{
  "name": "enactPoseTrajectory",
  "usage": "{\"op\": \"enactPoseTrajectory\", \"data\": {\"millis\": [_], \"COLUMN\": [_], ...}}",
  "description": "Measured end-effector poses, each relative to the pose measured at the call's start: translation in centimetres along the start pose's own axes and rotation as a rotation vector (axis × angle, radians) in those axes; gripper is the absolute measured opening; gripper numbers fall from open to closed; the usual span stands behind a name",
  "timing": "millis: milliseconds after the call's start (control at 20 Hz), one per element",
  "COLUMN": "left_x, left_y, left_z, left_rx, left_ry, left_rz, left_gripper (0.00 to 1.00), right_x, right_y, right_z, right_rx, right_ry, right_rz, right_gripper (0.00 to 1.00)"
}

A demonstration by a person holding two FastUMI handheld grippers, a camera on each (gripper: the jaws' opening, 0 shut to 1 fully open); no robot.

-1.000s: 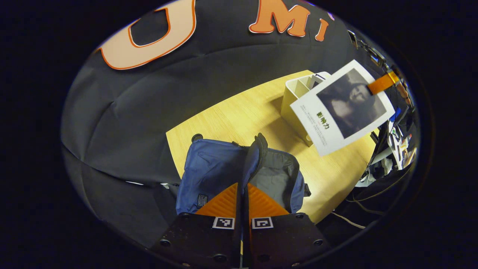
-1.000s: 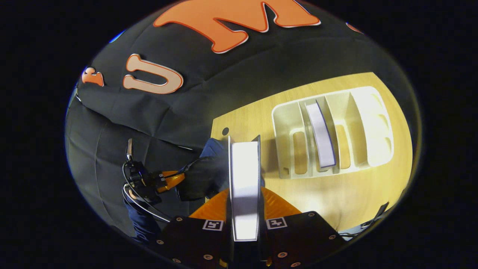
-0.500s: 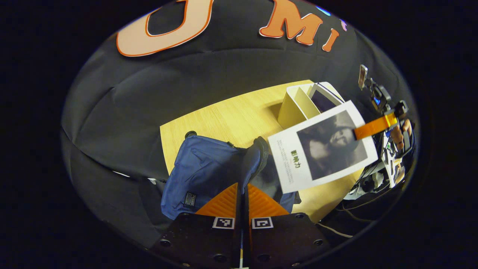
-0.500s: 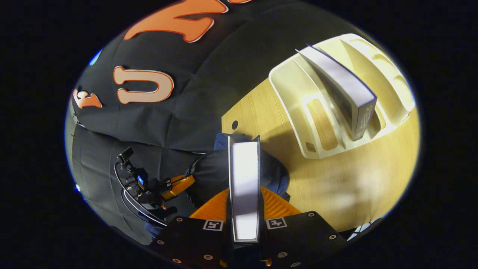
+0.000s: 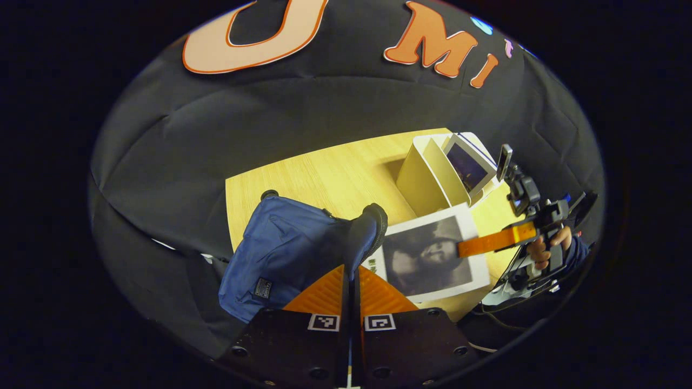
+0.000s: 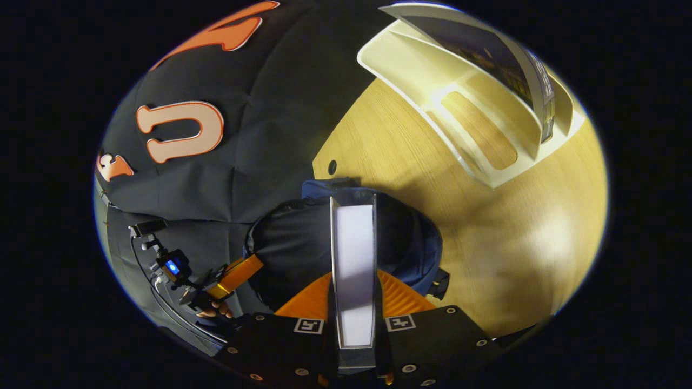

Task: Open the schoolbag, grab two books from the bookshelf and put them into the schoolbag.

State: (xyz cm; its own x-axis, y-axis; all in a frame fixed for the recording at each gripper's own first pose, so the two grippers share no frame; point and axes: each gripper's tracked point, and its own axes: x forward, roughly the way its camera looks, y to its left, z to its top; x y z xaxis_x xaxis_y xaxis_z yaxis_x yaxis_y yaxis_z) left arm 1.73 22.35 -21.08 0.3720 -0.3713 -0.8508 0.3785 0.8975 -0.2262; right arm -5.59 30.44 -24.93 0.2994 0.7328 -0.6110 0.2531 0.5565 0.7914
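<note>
table (image 5: 324, 173): light wood | on it: schoolbag (image 5: 281, 248), bookshelf (image 5: 427, 175)

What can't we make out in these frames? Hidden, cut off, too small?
- Left gripper view: the schoolbag's inside, hidden by its raised flap and the held book.
- Right gripper view: the book's lower end inside the bag, hidden by the book itself.
- Right gripper view: the bookshelf and second book, cut off at the top edge.
- Left gripper view: the bag's label, too small.

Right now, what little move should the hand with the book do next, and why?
Probably lower the book straight down into the schoolbag. The right hand-held gripper holds it just over the opening, which the left hand-held gripper pinches open by its flap.
</note>
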Motion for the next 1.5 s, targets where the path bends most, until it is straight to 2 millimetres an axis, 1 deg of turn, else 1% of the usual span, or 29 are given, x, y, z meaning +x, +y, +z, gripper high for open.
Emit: {"op": "enactPoseTrajectory", "data": {"millis": [200, 300, 350, 450, 600, 650, 750, 1050, 1100, 1150, 1200, 1250, 1300, 1350, 1400, 1500], "left_x": [0.2, 0.0, -0.1, -0.4, -0.8, -0.5, -0.5, -0.5, -0.3, -0.3, -0.2, -0.2, -0.1, 0.0, -0.1, -0.5], "left_y": [-0.6, -1.0, -1.4, -1.9, -2.8, -3.2, -3.9, -5.9, -6.3, -6.4, -6.6, -6.7, -6.6, -6.4, -6.3, -5.7], "left_z": [-0.1, -0.3, -0.2, -0.3, -0.1, -0.4, -0.9, -1.4, -1.3, -1.5, -1.4, -1.5, -1.6, -1.7, -1.4, -1.0], "left_rx": [-0.040, -0.031, -0.029, -0.019, -0.024, -0.023, -0.026, 0.005, 0.004, 0.005, -0.001, -0.003, 0.001, -0.005, -0.016, -0.040], "left_ry": [-0.017, -0.023, -0.027, -0.035, -0.052, -0.051, -0.043, -0.030, -0.027, -0.023, -0.024, -0.023, -0.020, -0.016, -0.022, -0.042], "left_rz": [-0.022, -0.036, -0.045, -0.061, -0.075, -0.090, -0.109, -0.148, -0.153, -0.157, -0.159, -0.159, -0.151, -0.146, -0.145, -0.139], "left_gripper": [0.02, 0.03, 0.02, 0.02, 0.02, 0.01, 0.01, 0.01, 0.01, 0.01, 0.01, 0.01, 0.02, 0.01, 0.01, 0.01], "right_x": [3.0, 5.0, 5.6, 6.9, 8.6, 9.4, 10.0, 12.4, 12.9, 13.3, 13.9, 14.5, 15.0, 14.7, 15.2, 14.0], "right_y": [1.0, 1.5, 1.8, 2.2, 2.8, 2.8, 3.0, 3.4, 3.6, 3.6, 3.5, 3.4, 2.9, 2.2, 2.0, 1.0], "right_z": [-1.8, -2.4, -2.8, -3.1, -2.8, -2.8, -3.0, -3.1, -2.9, -3.2, -3.3, -3.6, -4.0, -4.5, -4.8, -4.6], "right_rx": [0.050, 0.039, 0.030, 0.026, 0.063, 0.072, 0.076, 0.052, 0.051, 0.051, 0.059, 0.067, 0.074, 0.072, 0.062, 0.036], "right_ry": [-0.023, -0.040, -0.046, -0.063, -0.094, -0.098, -0.104, -0.131, -0.137, -0.129, -0.124, -0.112, -0.090, -0.067, -0.056, -0.047], "right_rz": [0.031, 0.045, 0.049, 0.060, 0.089, 0.095, 0.099, 0.112, 0.114, 0.106, 0.099, 0.082, 0.042, -0.006, -0.025, -0.090], "right_gripper": [0.27, 0.27, 0.27, 0.27, 0.27, 0.27, 0.27, 0.27, 0.37, 0.26, 0.27, 0.39, 0.31, 0.35, 0.26, 0.63]}}
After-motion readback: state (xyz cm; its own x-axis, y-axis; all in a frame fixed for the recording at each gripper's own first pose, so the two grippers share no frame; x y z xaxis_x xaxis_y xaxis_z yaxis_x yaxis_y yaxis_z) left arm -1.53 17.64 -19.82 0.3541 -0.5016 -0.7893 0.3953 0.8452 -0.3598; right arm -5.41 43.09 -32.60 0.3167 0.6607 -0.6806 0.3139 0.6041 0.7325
